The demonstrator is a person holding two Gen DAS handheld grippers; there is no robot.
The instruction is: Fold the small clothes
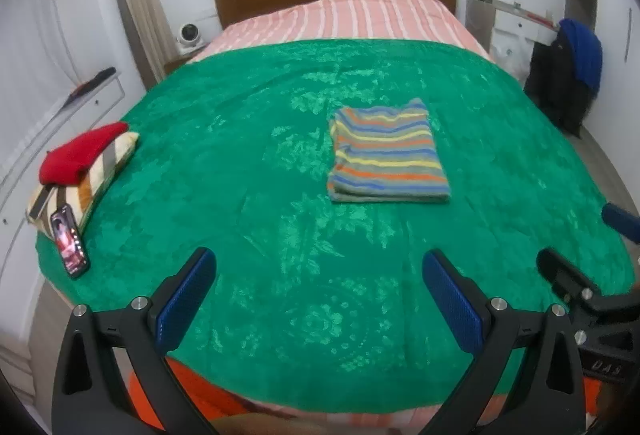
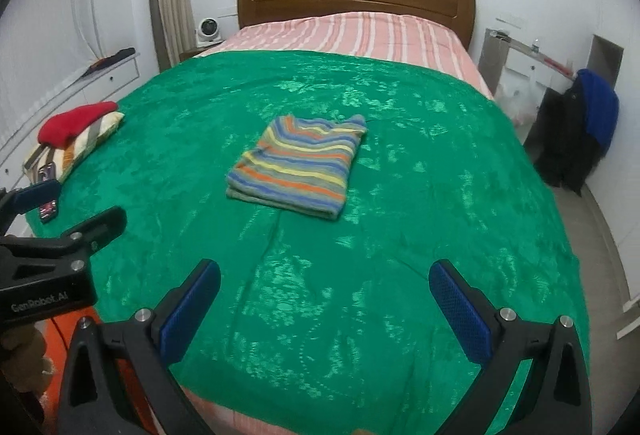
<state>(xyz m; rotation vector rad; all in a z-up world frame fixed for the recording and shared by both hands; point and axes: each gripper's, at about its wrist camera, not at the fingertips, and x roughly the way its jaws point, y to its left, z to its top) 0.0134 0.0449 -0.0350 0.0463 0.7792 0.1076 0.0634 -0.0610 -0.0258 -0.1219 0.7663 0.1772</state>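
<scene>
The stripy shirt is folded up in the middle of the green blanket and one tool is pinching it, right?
Not quite. The stripy shirt is folded on the green blanket, but no tool pinches it. The left wrist view shows the left tool open and well short of it; the right tool too.

You had a folded garment (image 1: 387, 151) striped blue, orange, yellow and grey lying on a green blanket (image 1: 248, 163). Your red cloth (image 1: 82, 151) sat on a pillow (image 1: 102, 171) striped cream, brown and orange. The bedsheet (image 1: 352, 15) was pink with white stripes.
</scene>
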